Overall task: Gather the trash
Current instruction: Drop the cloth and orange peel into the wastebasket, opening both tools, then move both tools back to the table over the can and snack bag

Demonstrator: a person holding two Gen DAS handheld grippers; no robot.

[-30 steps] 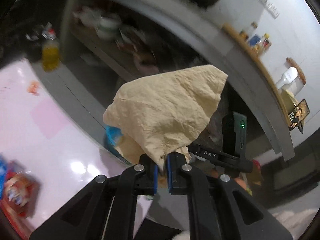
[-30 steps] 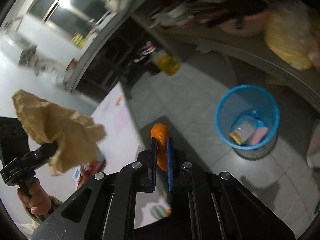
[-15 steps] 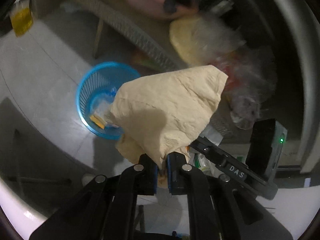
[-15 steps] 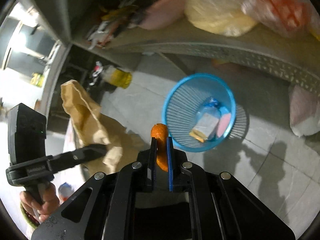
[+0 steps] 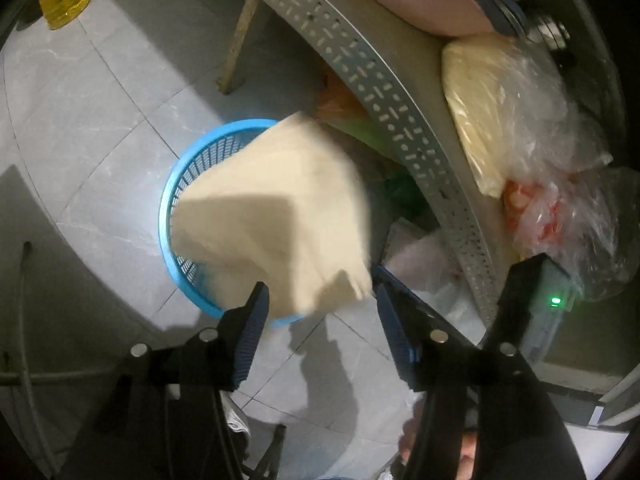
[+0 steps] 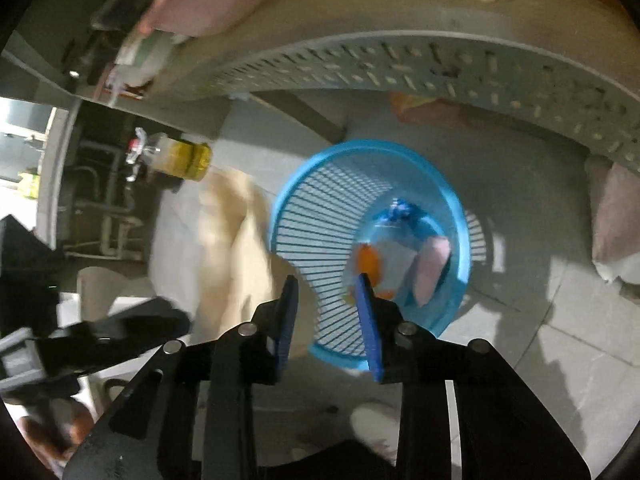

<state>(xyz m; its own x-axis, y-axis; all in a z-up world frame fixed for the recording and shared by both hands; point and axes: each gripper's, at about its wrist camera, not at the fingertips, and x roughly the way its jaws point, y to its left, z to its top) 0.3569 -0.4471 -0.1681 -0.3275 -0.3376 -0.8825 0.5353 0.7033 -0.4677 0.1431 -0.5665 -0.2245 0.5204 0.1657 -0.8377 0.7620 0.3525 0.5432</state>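
Note:
A blue mesh wastebasket (image 5: 172, 200) stands on the grey tiled floor under a shelf. My left gripper (image 5: 322, 304) hovers over it and its jaws are opening. A crumpled brown paper bag (image 5: 276, 216), blurred, has its lower edge between the tips, clear of both pads. In the right wrist view my right gripper (image 6: 326, 284) is over the basket (image 6: 360, 148) with its jaws opening and nothing between them. A blurred orange peel (image 6: 370, 262) is just past the right fingertip, inside the basket above some wrappers. The brown paper (image 6: 236, 240) shows at the left.
A perforated grey metal shelf rail (image 5: 360, 64) curves over the basket, with plastic bags (image 5: 516, 120) on the shelf. A bottle of yellow oil (image 6: 180, 156) stands on the floor beyond. A white shoe (image 6: 376, 424) is near the bottom edge, and a pale pink bag (image 6: 616, 216) lies at the right.
Both grippers have dropped close over the blue basket. Their jaws, earlier shut on the brown paper and the orange peel, have parted, and both pieces have come loose.

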